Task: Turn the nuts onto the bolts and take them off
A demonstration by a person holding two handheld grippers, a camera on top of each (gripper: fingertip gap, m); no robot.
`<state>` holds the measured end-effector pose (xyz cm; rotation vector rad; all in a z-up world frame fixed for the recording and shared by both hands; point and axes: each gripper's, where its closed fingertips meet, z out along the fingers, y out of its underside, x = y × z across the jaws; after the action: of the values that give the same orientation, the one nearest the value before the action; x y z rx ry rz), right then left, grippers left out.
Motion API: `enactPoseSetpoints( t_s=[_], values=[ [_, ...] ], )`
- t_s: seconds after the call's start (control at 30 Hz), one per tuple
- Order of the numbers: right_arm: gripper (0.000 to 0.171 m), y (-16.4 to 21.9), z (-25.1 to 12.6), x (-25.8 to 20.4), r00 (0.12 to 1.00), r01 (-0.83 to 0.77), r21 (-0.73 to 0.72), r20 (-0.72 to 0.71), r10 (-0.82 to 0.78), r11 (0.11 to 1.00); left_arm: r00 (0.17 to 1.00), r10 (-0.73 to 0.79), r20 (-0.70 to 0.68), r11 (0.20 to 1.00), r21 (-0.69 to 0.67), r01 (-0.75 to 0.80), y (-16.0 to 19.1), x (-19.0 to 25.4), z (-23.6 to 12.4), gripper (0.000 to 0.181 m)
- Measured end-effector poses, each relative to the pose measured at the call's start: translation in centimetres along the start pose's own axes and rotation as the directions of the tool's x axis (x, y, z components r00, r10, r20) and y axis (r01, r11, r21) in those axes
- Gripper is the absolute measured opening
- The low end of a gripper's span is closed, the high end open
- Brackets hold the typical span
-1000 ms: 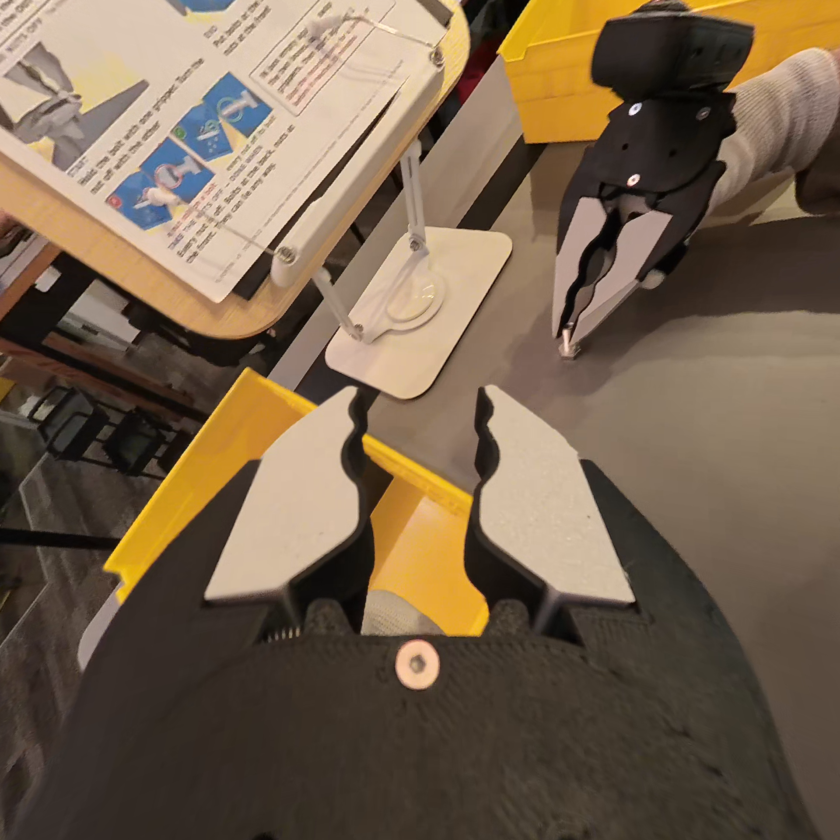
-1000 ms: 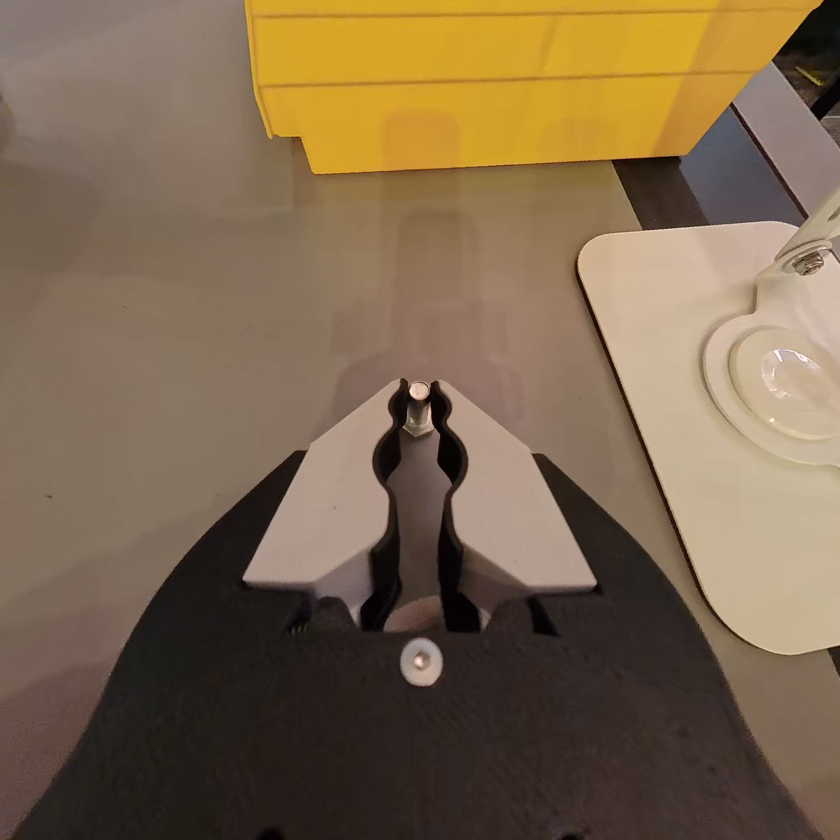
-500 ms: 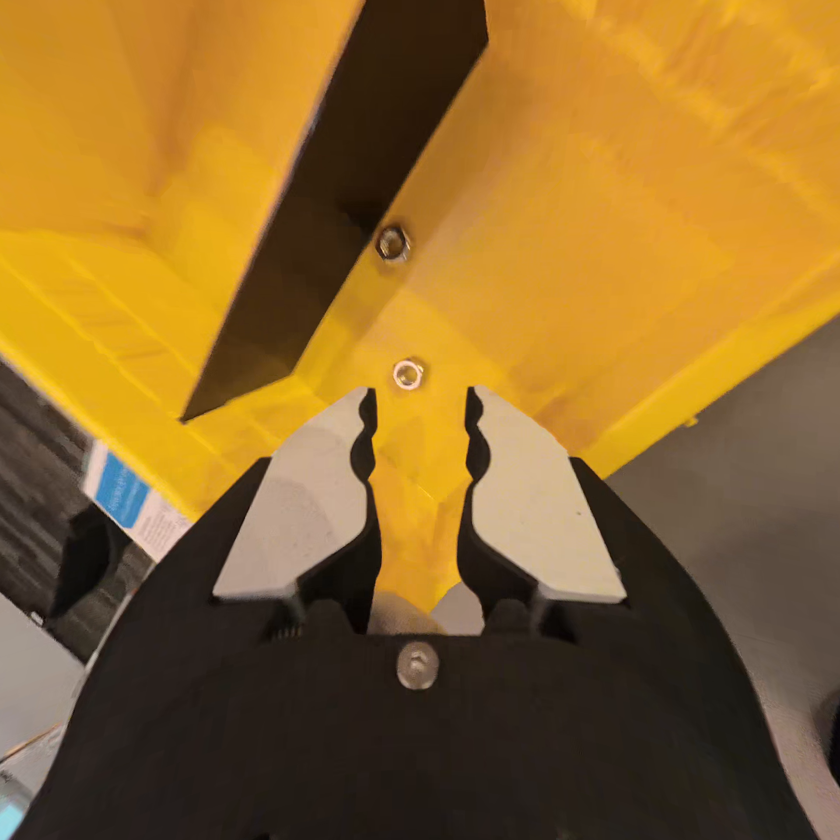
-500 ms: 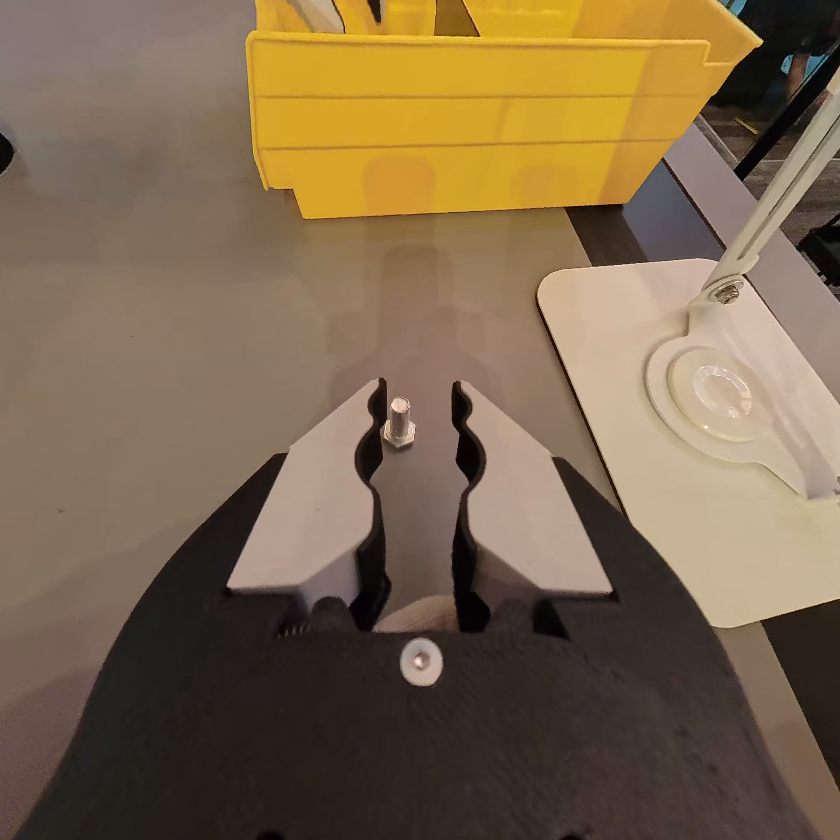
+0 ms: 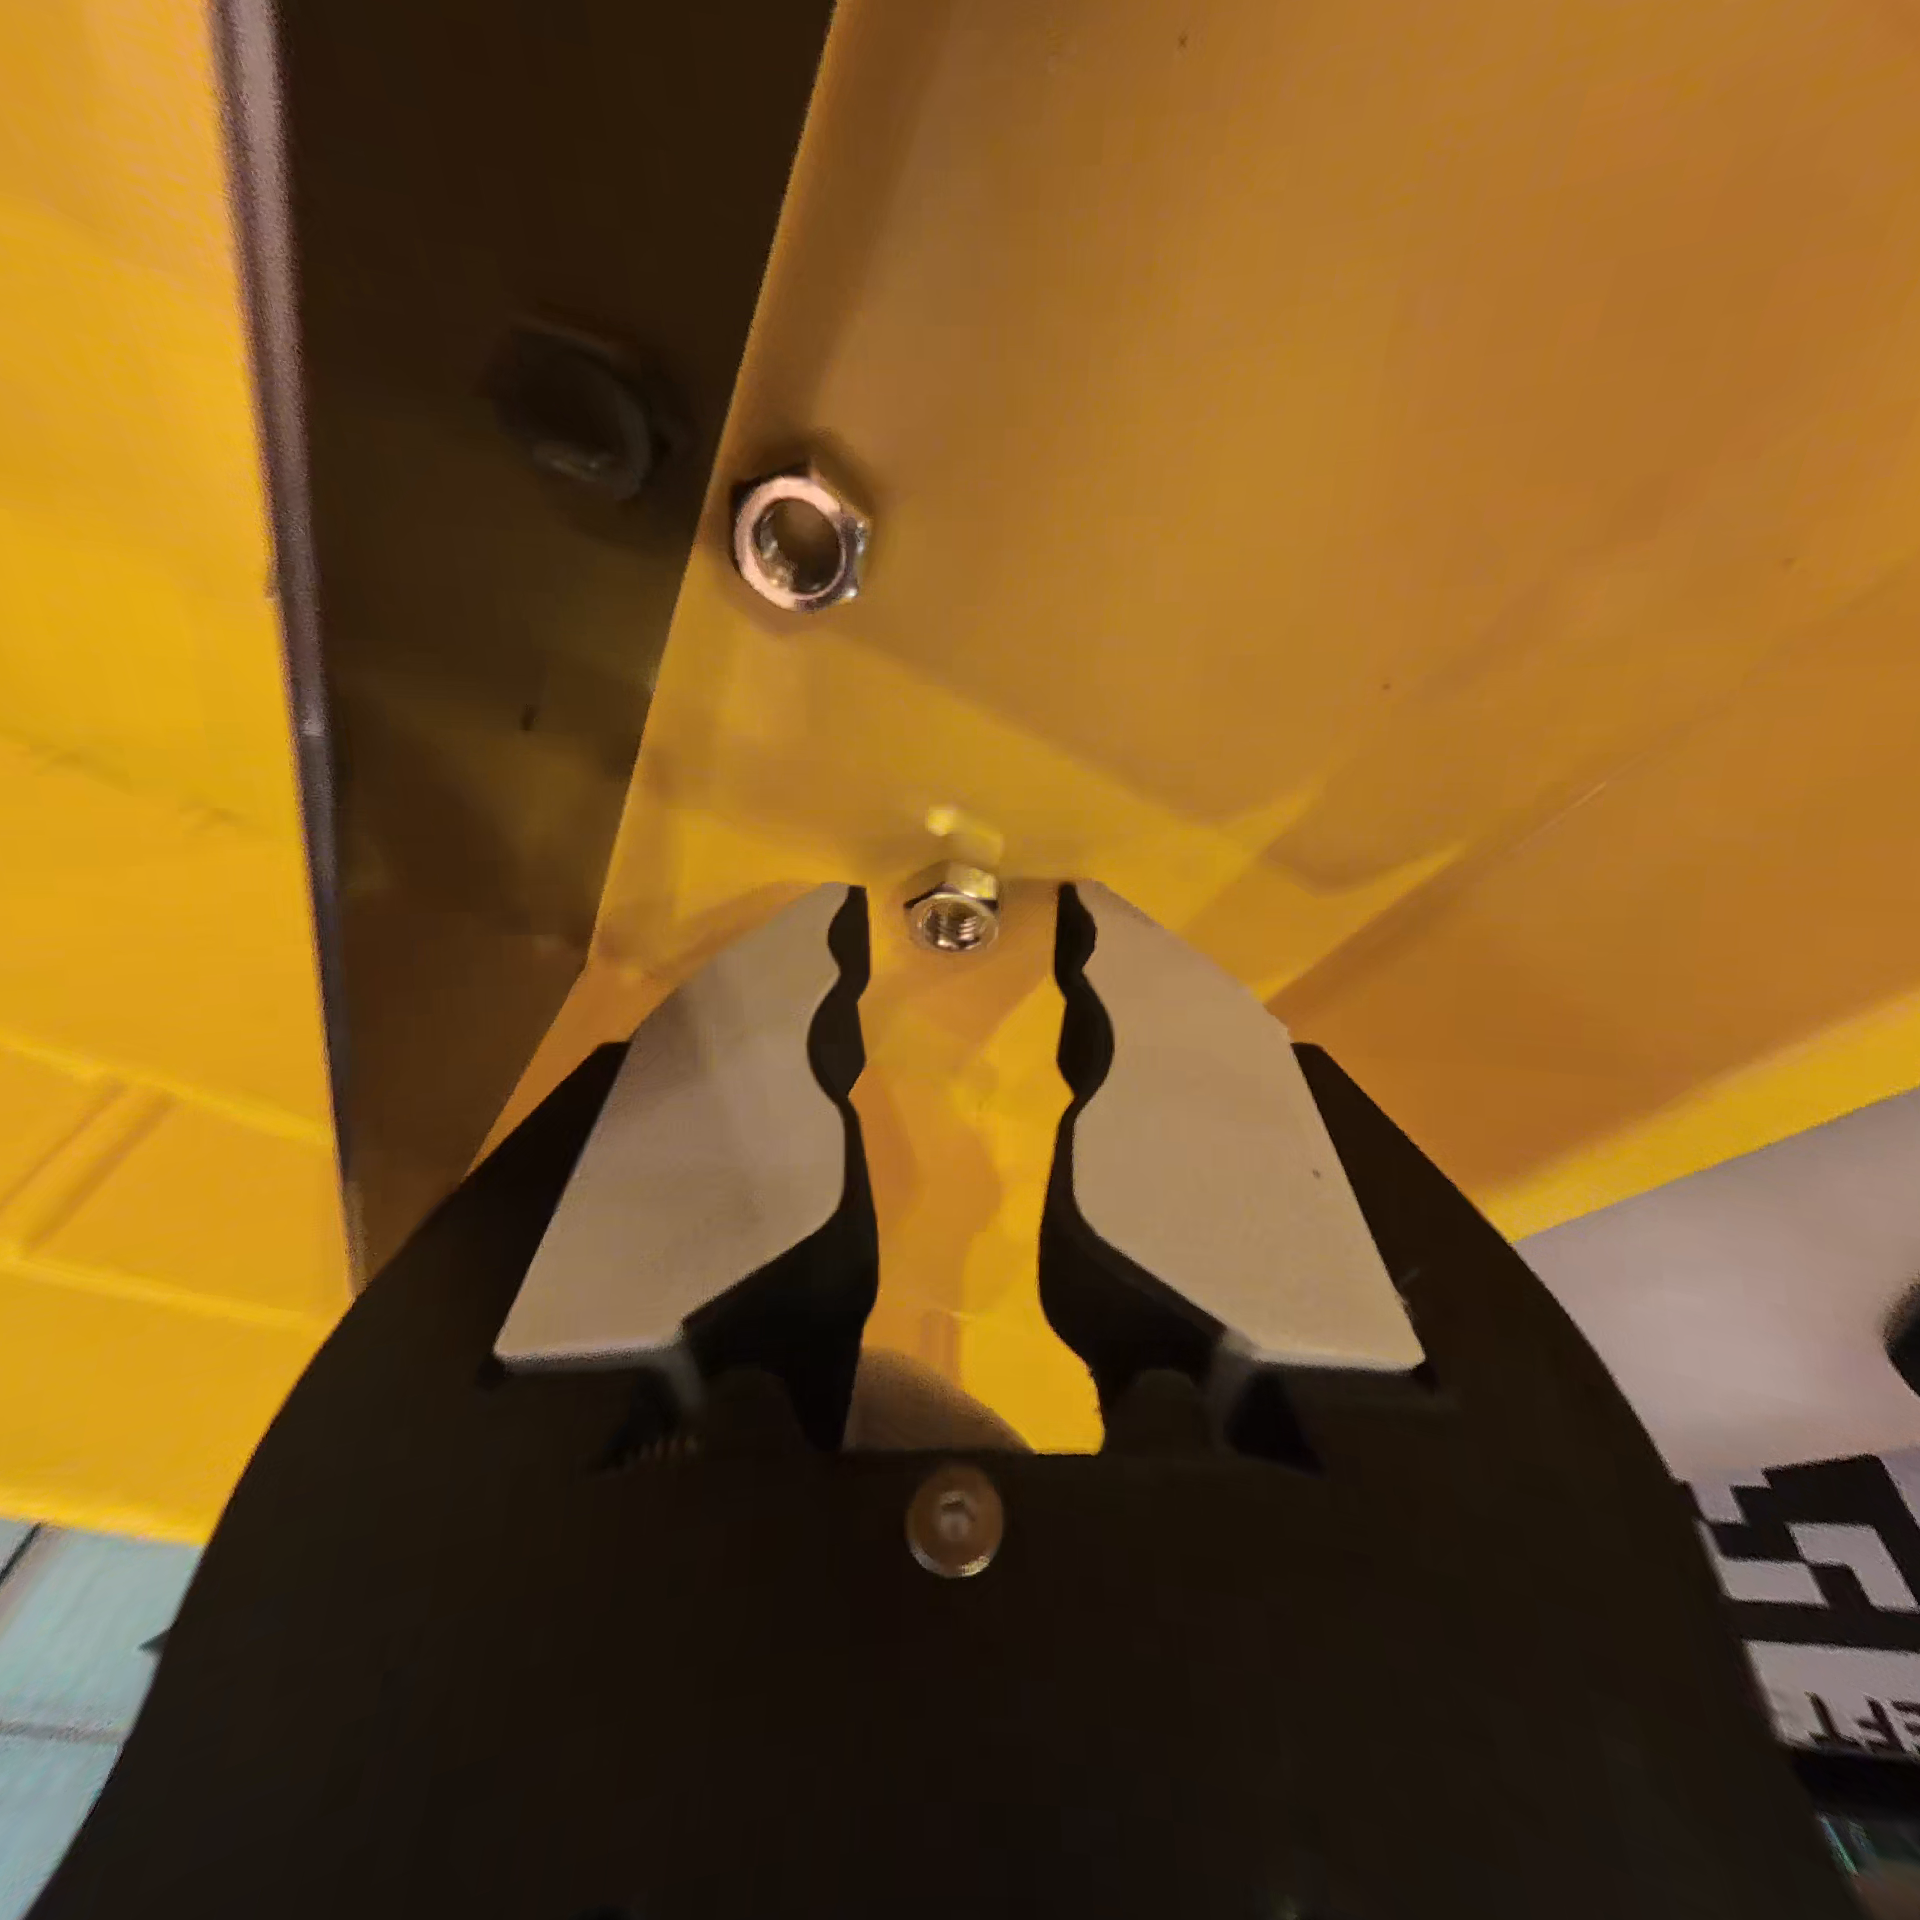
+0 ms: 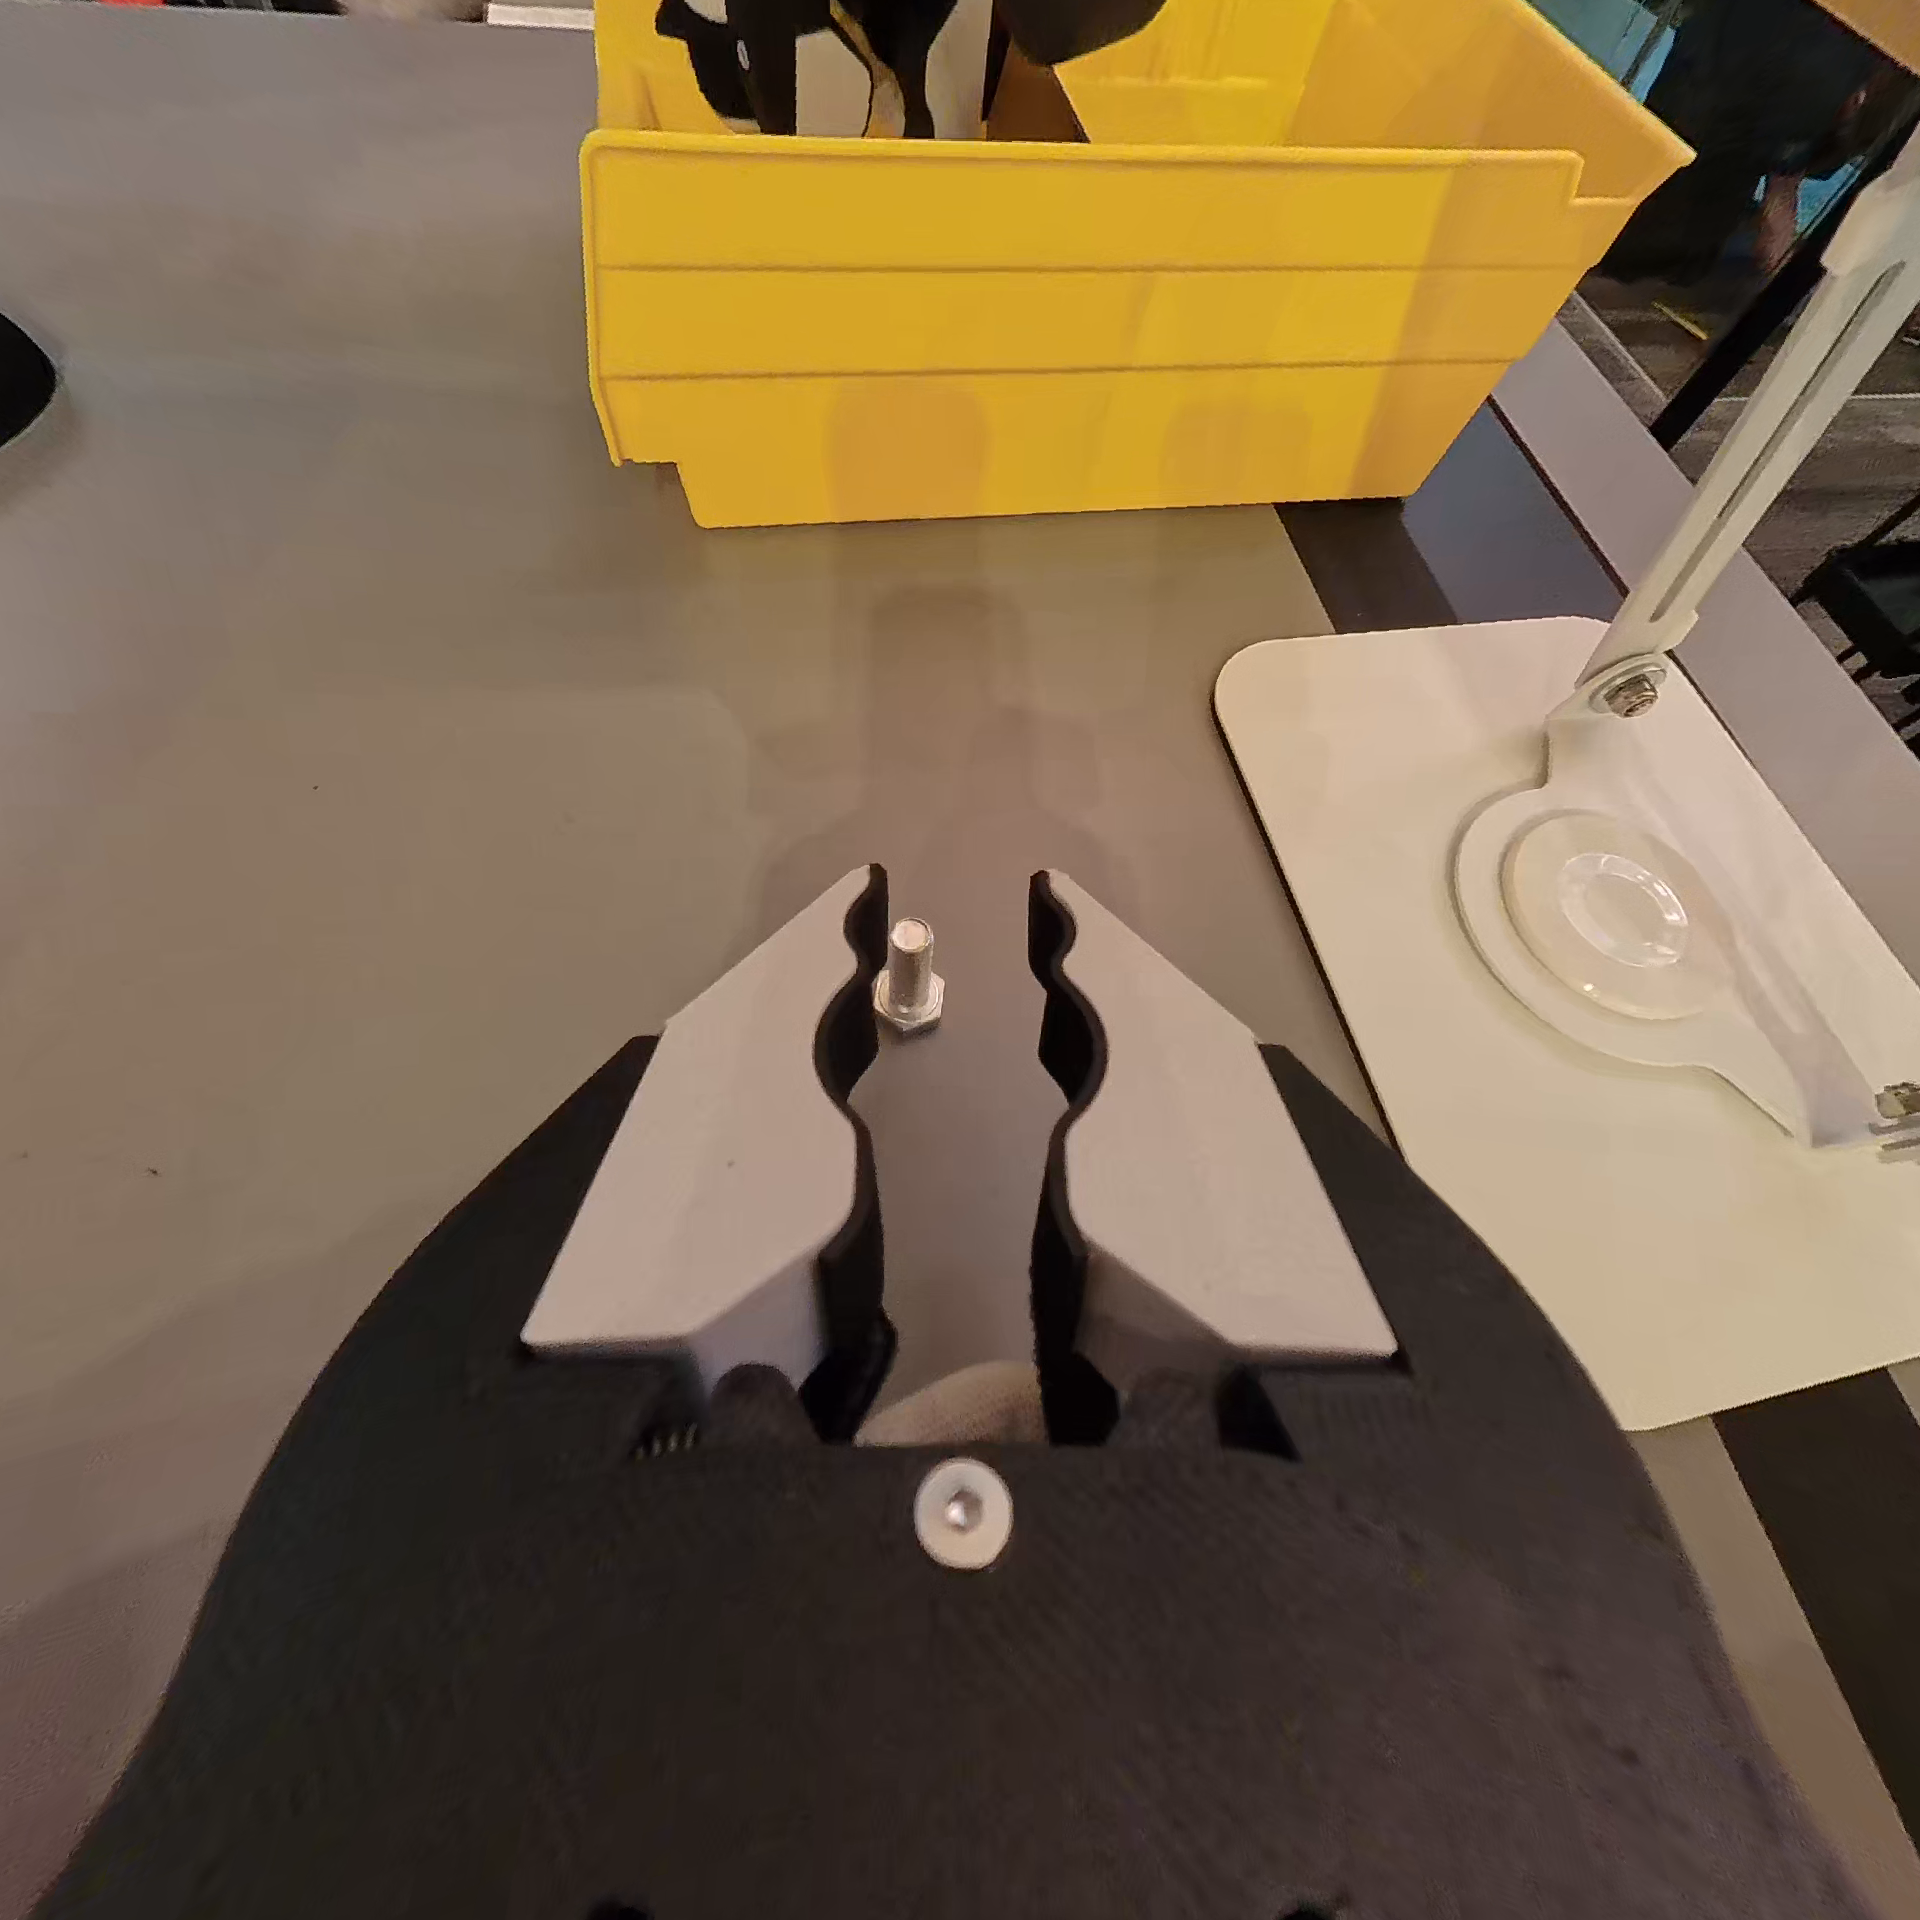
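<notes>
The left gripper (image 5: 951,896) is hovering with jaws parted and empty around a small nut (image 5: 949,914) on the yellow bin (image 5: 1351,416) floor; closing squarely on its flats should help. The right gripper (image 6: 956,883) is waiting, jaws apart, beside the upright bolt (image 6: 908,977) on the tabletop (image 6: 364,727).

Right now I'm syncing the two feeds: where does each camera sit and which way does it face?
Left wrist view: on the left claw, open, aimed down into the yellow bin at a small nut.
Right wrist view: on the right claw, open, facing across the grey table at a standing bolt.
Shared: the yellow bin, with the left claw dipping inside.
</notes>
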<state>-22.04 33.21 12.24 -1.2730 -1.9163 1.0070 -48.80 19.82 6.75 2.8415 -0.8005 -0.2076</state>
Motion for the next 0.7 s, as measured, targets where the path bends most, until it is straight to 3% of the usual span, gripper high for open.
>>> enactPoseSetpoints(
  t_s=[0.13, 0.37, 0.7],
  values=[
    [0.024, -0.1, -0.1, 0.2, 1.000, -0.004, 0.009, -0.005, 0.004, 1.000, 0.999, -0.005, -0.052, 1.000, -0.021, 0.003, 0.1, 0.5, 0.1, 0.017],
    [0.023, -0.5, -0.5, 0.3, 1.000, 0.000, 0.023, -0.011, 0.000, 1.000, 1.000, 0.001, -0.002, 1.000, 0.009, -0.001, 0.3, 0.0, 0.0, 0.017],
    [0.024, -1.0, -0.9, 0.3, 1.000, 0.017, 0.032, -0.021, -0.017, 0.999, 0.999, -0.014, 0.042, 0.973, 0.229, 0.004, -0.1, 0.5, -3.6, 0.017]
  ],
)
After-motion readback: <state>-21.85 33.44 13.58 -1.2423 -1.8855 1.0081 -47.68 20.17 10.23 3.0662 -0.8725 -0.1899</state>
